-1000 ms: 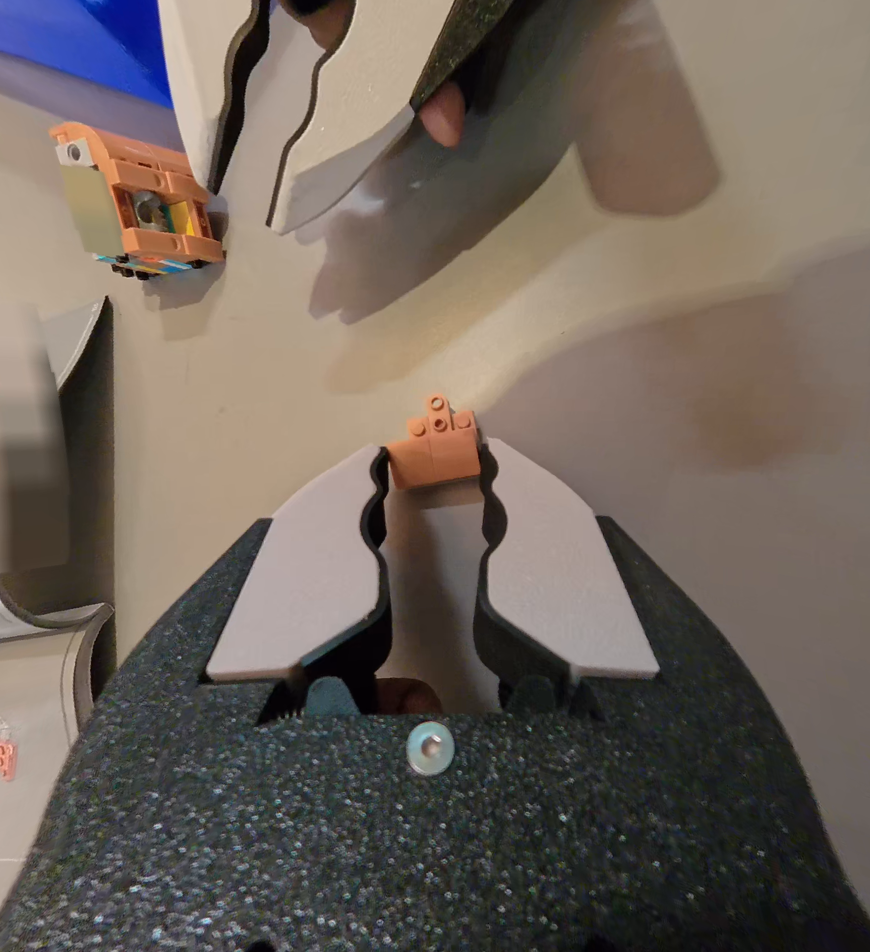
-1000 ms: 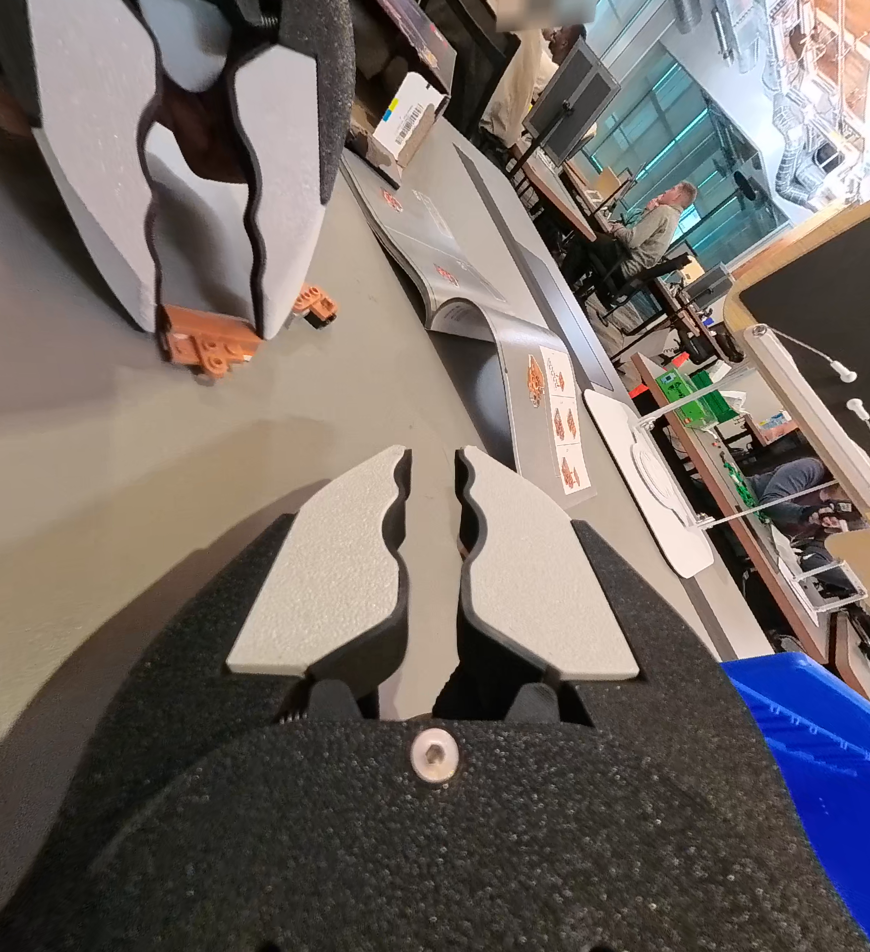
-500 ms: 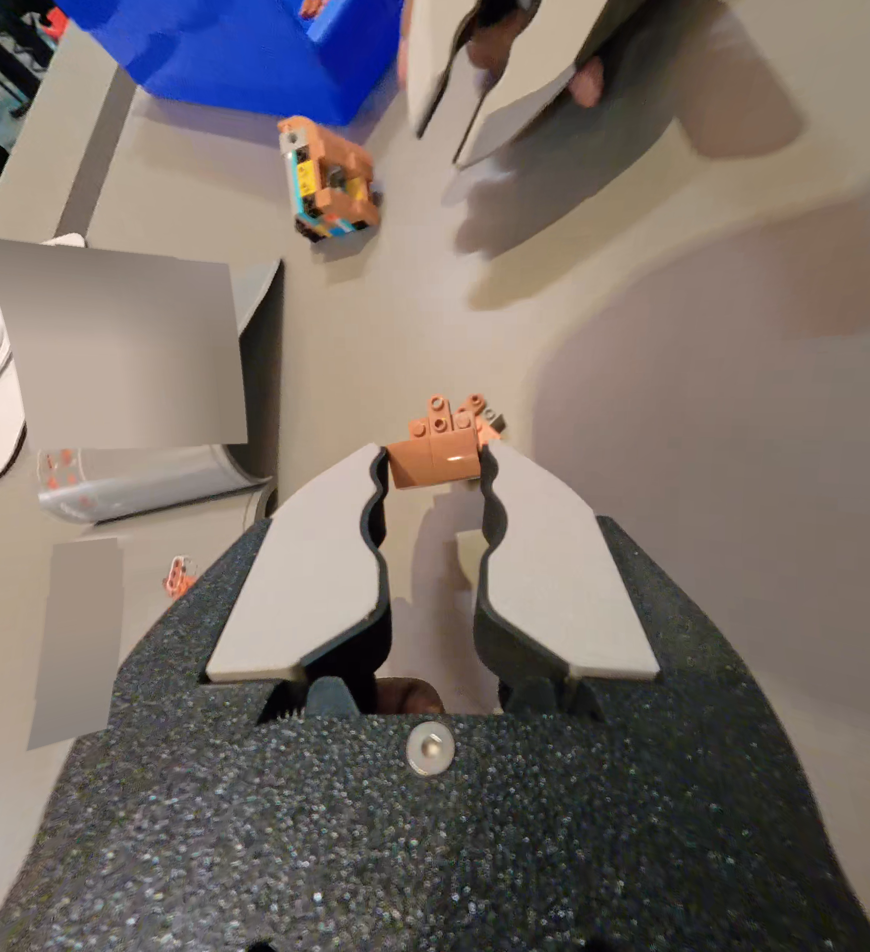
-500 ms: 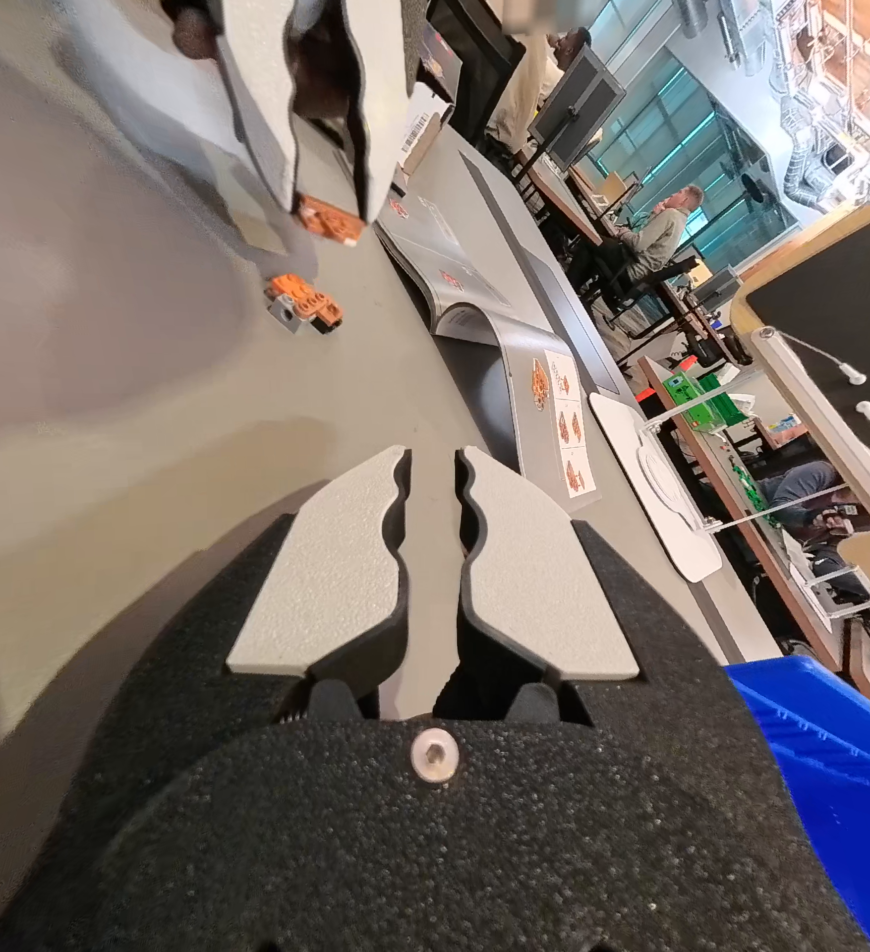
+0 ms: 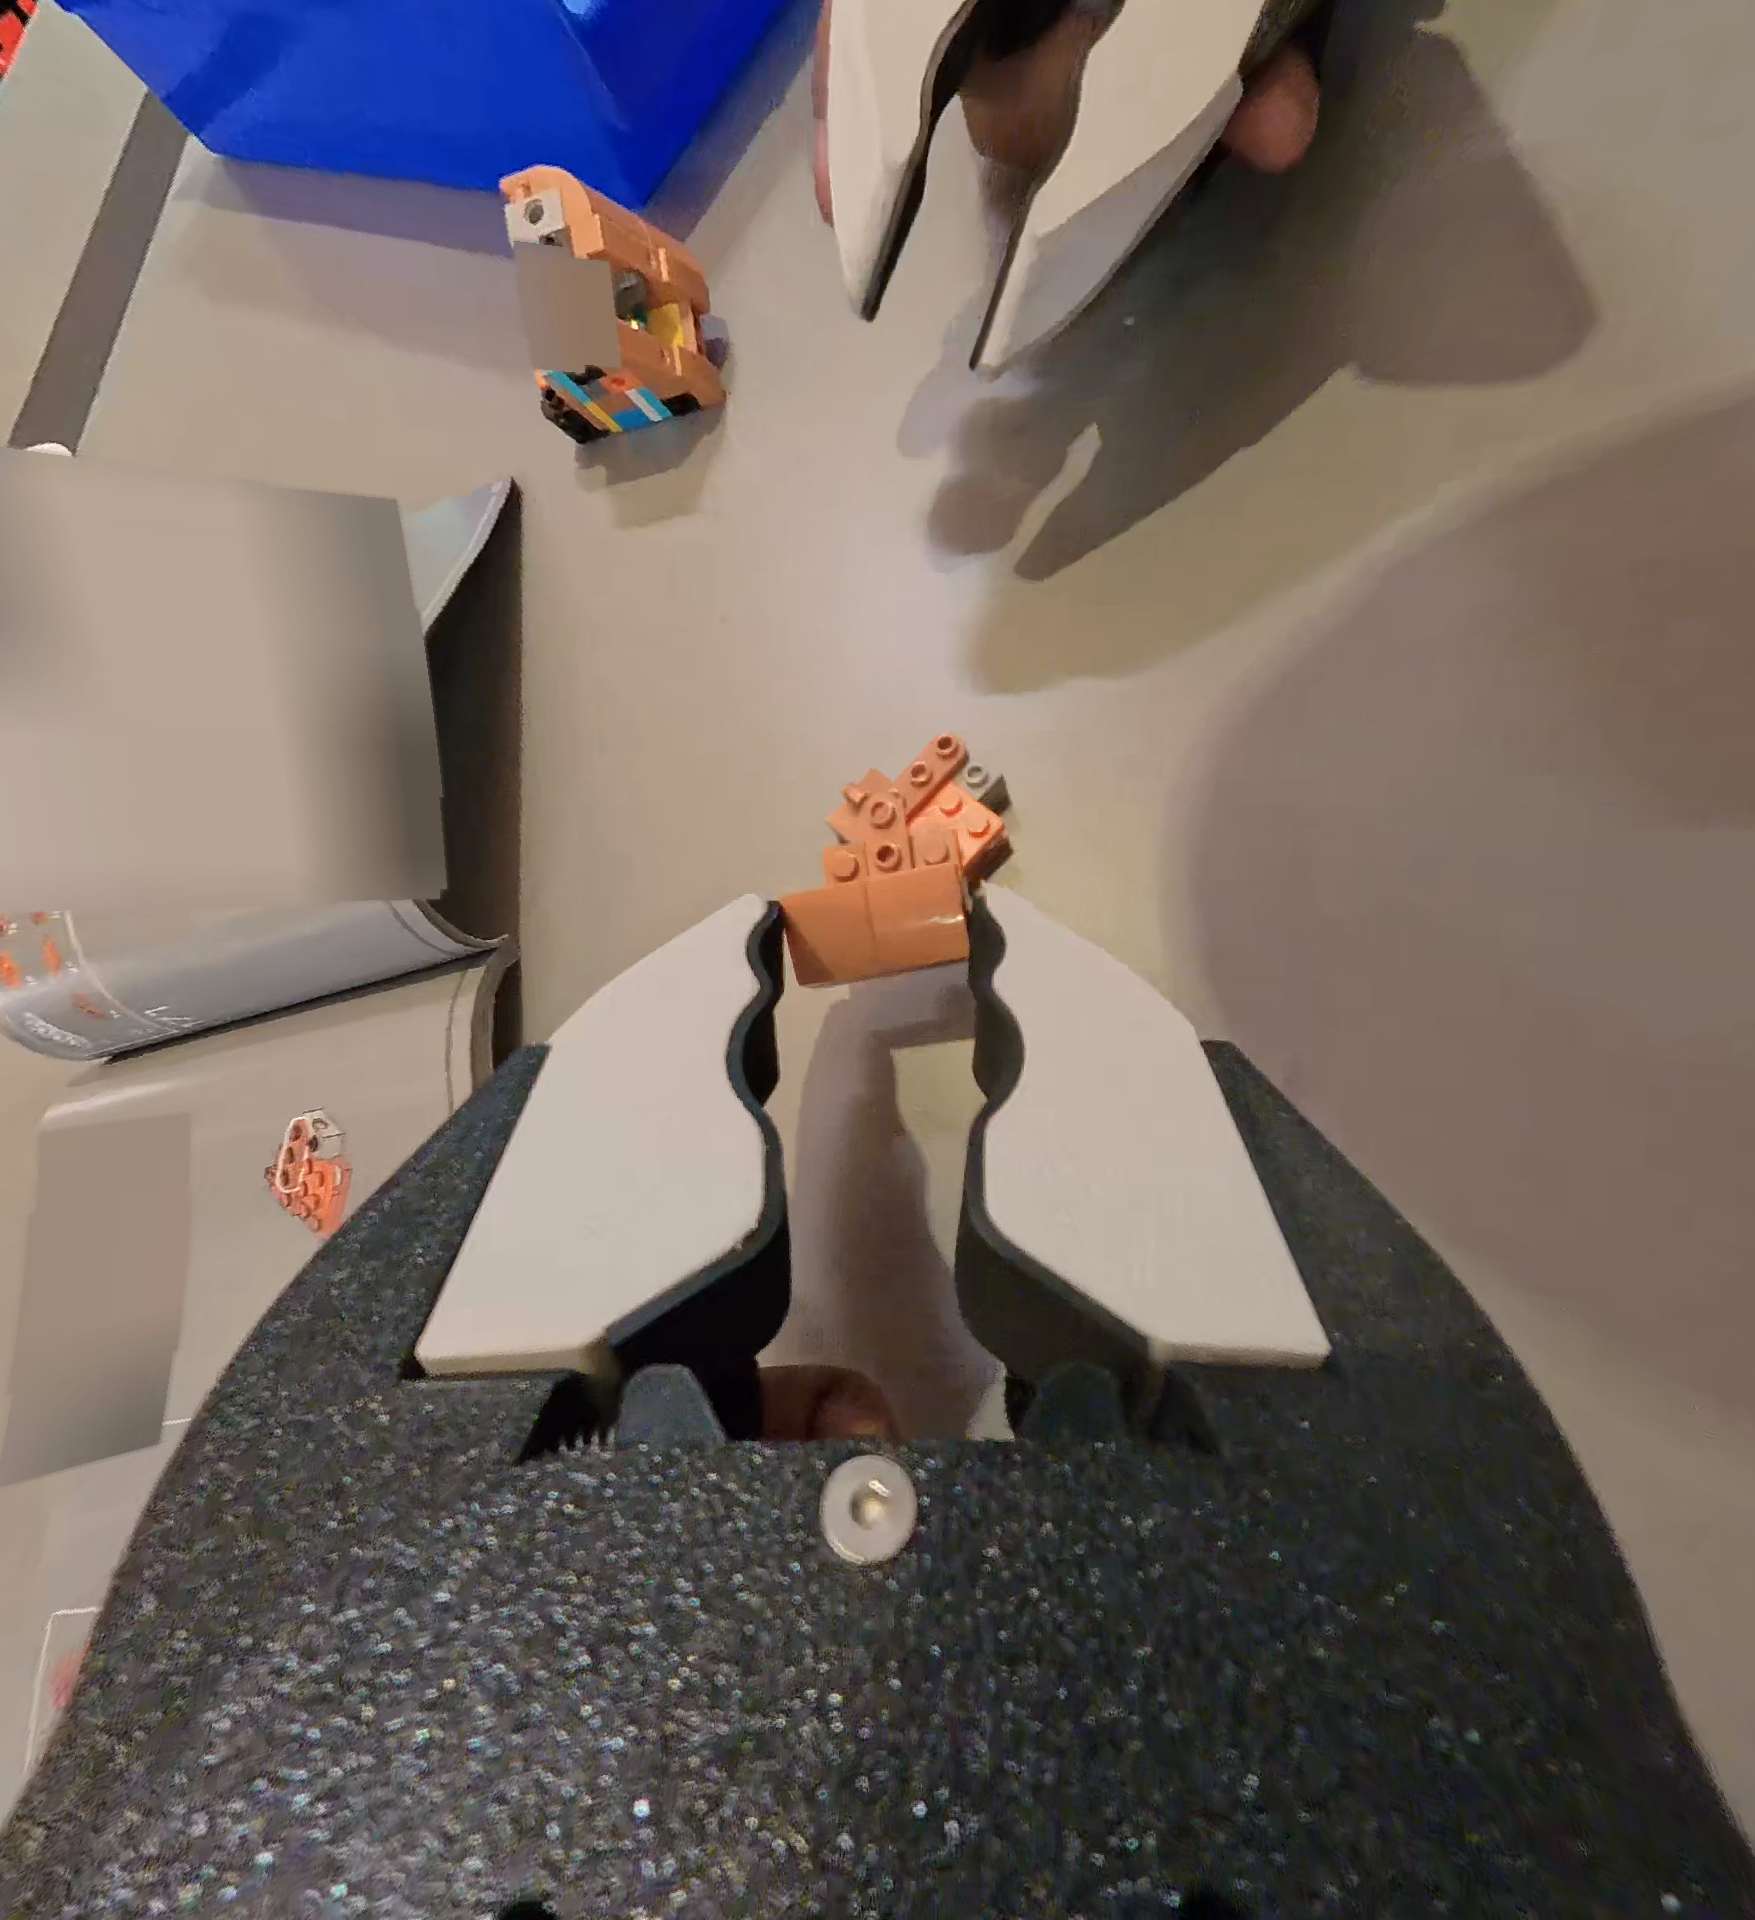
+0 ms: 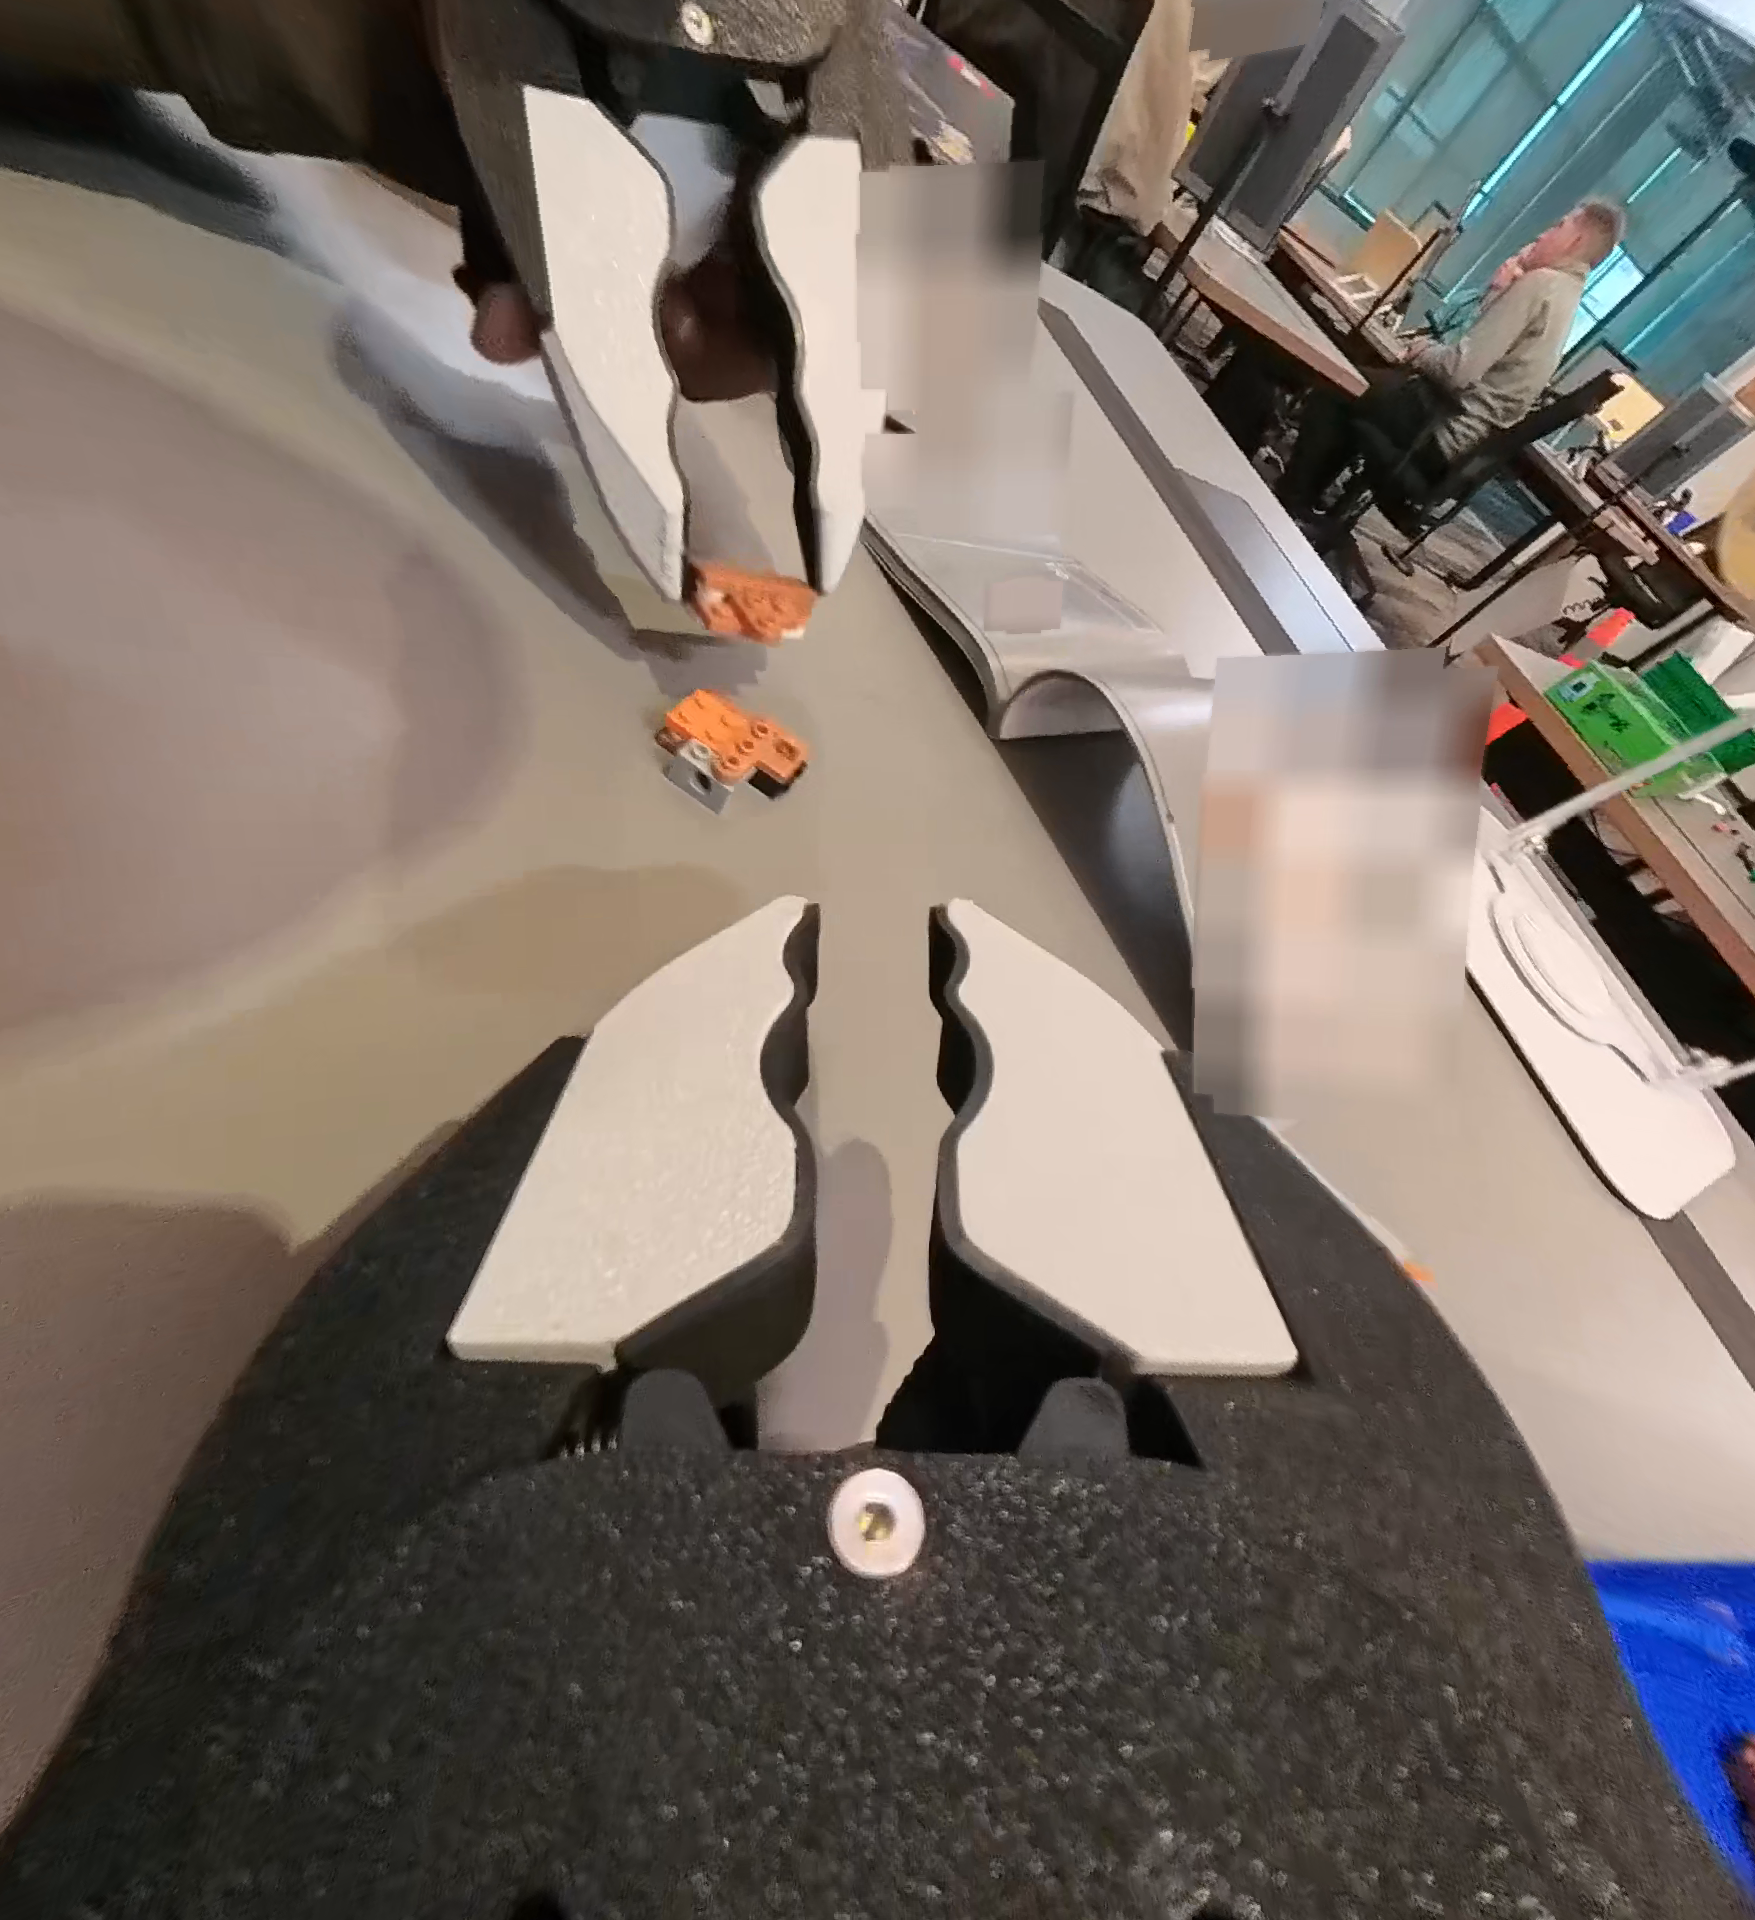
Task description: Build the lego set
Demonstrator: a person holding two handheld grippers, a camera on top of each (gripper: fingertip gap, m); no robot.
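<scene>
Orange lego piece (image 5: 878, 930) pinched at tips of left gripper (image 5: 873, 925), lifted clear of grey table (image 5: 1372, 1039). Second small orange-and-grey lego cluster (image 5: 930, 805) on table just past tips, at 12 o'clock. Right gripper (image 6: 873, 914) empty, jaws slightly apart, narrow gap. In left wrist view: partly built lego model (image 5: 613, 307) at 11 o'clock, beside blue bin (image 5: 416, 83); open instruction booklet (image 5: 229, 977) at 9 o'clock.
</scene>
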